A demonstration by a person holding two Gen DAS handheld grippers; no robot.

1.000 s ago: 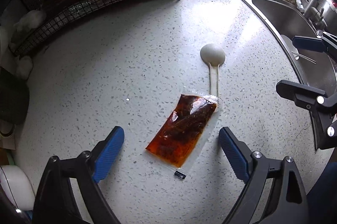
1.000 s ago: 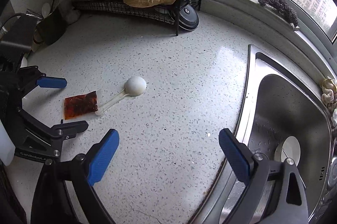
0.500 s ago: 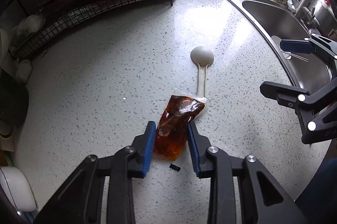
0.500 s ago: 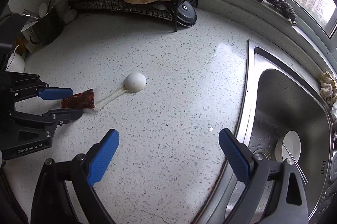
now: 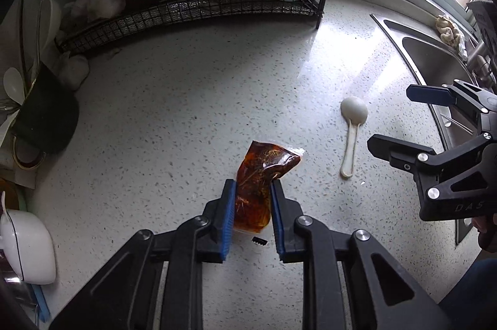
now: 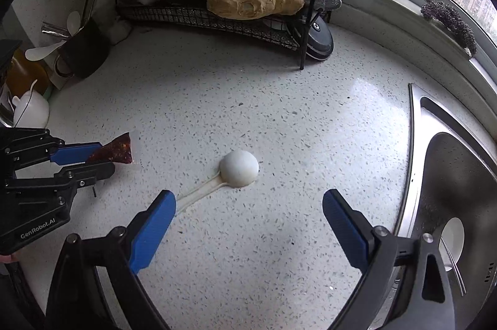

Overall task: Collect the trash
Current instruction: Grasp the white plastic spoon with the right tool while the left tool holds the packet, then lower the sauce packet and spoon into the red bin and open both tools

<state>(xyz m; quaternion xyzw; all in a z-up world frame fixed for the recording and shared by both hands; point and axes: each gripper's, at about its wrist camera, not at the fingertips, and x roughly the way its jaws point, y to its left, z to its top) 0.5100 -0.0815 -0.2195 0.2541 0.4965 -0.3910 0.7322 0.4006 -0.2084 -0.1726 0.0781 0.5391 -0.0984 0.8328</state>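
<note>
A clear packet of red-brown sauce (image 5: 261,174) sticks up between the blue pads of my left gripper (image 5: 252,185). The jaws are closing and the pads press on its lower half, holding it just off the speckled counter. In the right wrist view the sauce packet (image 6: 116,149) pokes out of the left gripper (image 6: 99,157) at the left edge. A white plastic spoon (image 6: 239,168) lies bowl-down on the counter. My right gripper (image 6: 248,196) hovers open over the spoon's handle, holding nothing. A tiny black torn scrap (image 5: 259,240) lies under the packet.
A black wire rack (image 5: 186,16) with a tan lump and dark items stands at the back. A steel sink (image 6: 450,174) borders the right. A dark utensil holder (image 5: 46,118) and a white bowl (image 5: 28,243) sit on the left. A round black lid (image 6: 316,38) leans by the rack.
My left gripper went from wide open to clamped on the sauce packet and raised it off the counter. My right gripper slid left, closer to the spoon.
</note>
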